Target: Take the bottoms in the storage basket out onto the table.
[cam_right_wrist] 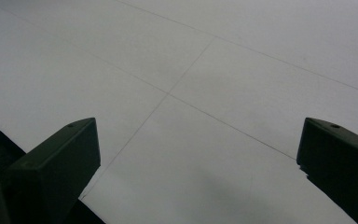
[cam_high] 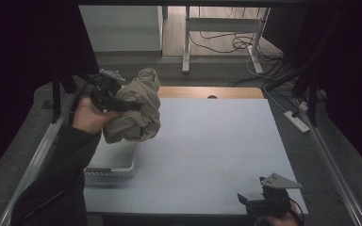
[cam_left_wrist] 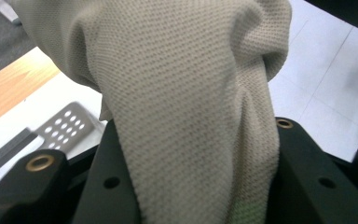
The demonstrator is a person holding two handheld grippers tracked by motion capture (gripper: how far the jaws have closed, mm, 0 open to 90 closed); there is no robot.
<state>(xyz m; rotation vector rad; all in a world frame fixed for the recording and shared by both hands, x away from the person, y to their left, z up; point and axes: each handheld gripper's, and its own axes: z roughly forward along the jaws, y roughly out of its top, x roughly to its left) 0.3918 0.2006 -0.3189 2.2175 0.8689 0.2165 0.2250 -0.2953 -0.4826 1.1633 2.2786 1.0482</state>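
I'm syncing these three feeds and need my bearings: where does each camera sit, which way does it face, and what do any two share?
High view: fixed above the person's side, looking forward and down on the white table; both forearms enter from below, left tongs raised, right tongs low.
Left gripper view: rides the left tongs, looking along jaws clamped on beige cloth.
Right gripper view: rides the right tongs, jaws wide apart, facing bare tabletop.
Shared: high and left gripper views both show the cloth and the white basket.

Lab: curtained table (cam_high: 207, 155), floor cables (cam_high: 226, 42)
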